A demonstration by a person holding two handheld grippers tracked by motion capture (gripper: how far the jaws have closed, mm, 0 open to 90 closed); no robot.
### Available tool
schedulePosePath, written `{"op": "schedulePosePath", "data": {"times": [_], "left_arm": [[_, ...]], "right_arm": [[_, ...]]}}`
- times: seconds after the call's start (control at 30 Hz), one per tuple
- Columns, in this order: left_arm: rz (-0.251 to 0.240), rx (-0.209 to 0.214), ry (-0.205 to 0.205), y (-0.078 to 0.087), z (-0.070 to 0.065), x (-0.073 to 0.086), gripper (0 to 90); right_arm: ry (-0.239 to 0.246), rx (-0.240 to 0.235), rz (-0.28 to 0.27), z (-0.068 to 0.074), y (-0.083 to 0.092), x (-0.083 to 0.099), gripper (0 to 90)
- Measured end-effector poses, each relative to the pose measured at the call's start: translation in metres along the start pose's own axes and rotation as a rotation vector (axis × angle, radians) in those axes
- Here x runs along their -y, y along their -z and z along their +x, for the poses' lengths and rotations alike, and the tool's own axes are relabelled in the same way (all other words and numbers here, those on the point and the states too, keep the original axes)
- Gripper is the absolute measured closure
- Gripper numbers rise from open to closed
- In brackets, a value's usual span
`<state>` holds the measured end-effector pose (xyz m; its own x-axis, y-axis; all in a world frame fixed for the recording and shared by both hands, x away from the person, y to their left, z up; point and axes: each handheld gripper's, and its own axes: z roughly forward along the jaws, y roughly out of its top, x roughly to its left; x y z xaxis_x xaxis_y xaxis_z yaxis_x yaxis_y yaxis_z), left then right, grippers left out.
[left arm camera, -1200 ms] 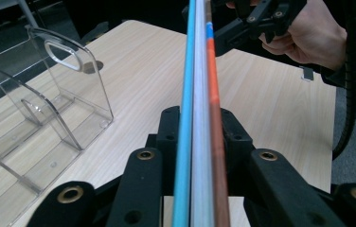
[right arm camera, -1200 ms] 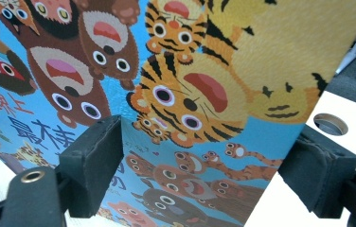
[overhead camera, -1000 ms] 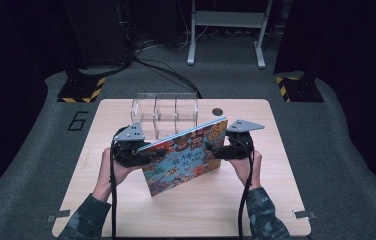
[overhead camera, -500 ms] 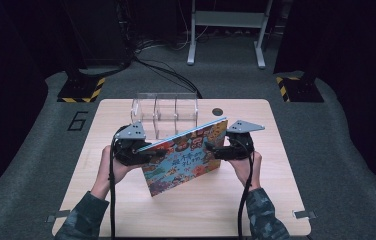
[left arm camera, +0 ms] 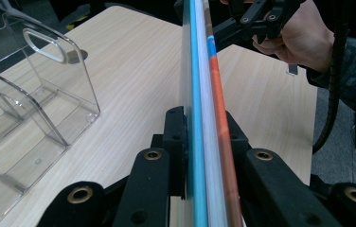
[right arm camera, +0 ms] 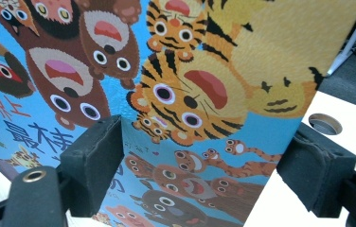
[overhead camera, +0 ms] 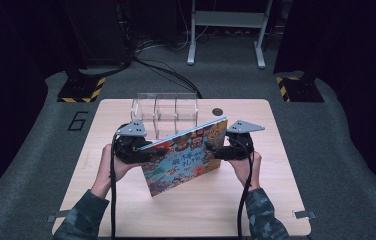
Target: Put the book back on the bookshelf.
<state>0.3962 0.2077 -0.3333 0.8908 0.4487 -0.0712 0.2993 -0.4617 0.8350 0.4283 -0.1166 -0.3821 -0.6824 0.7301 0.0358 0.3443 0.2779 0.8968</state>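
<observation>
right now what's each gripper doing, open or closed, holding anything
Left gripper: closed on the edge of the picture book.
Right gripper: jaws open, facing the book's cover, not gripping it.

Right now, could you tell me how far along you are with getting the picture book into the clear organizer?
Done: the picture book is off the table, tilted. In hand: the left gripper is clamped on its edge; the right gripper's jaws stand open against its cover. Left: slotting it into the clear acrylic organizer, whose compartments look empty.
</observation>
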Motion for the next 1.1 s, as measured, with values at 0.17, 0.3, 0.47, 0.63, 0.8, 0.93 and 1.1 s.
{"op": "schedulePosePath", "data": {"times": [0.17, 0.3, 0.47, 0.63, 0.8, 0.93, 1.1], "left_arm": [[0.031, -0.006, -0.044, -0.004, -0.002, -0.006, 78.9], [0.037, -0.020, -0.038, -0.004, -0.004, -0.007, 80.2], [0.039, -0.012, -0.026, -0.004, -0.003, -0.007, 80.7], [0.044, -0.011, -0.018, -0.005, -0.001, -0.009, 80.9], [0.048, -0.014, -0.008, -0.004, 0.002, -0.013, 81.0], [0.055, -0.016, 0.010, -0.003, 0.002, -0.017, 81.1], [0.068, -0.026, 0.019, 0.001, 0.003, -0.023, 81.1]], "right_arm": [[0.002, -0.001, -0.003, 0.000, 0.001, 0.001, 18.7], [-0.004, 0.015, -0.012, -0.001, 0.005, 0.004, 16.5], [-0.053, 0.072, -0.031, -0.011, 0.016, 0.027, 10.2], [-0.193, 0.113, 0.049, -0.038, 0.010, 0.081, 9.8], [-0.294, 0.177, 0.149, -0.058, 0.001, 0.127, 10.2], [-0.370, 0.202, 0.144, -0.069, 0.002, 0.145, 11.0], [-0.391, 0.226, 0.159, -0.074, 0.003, 0.155, 11.9]]}}
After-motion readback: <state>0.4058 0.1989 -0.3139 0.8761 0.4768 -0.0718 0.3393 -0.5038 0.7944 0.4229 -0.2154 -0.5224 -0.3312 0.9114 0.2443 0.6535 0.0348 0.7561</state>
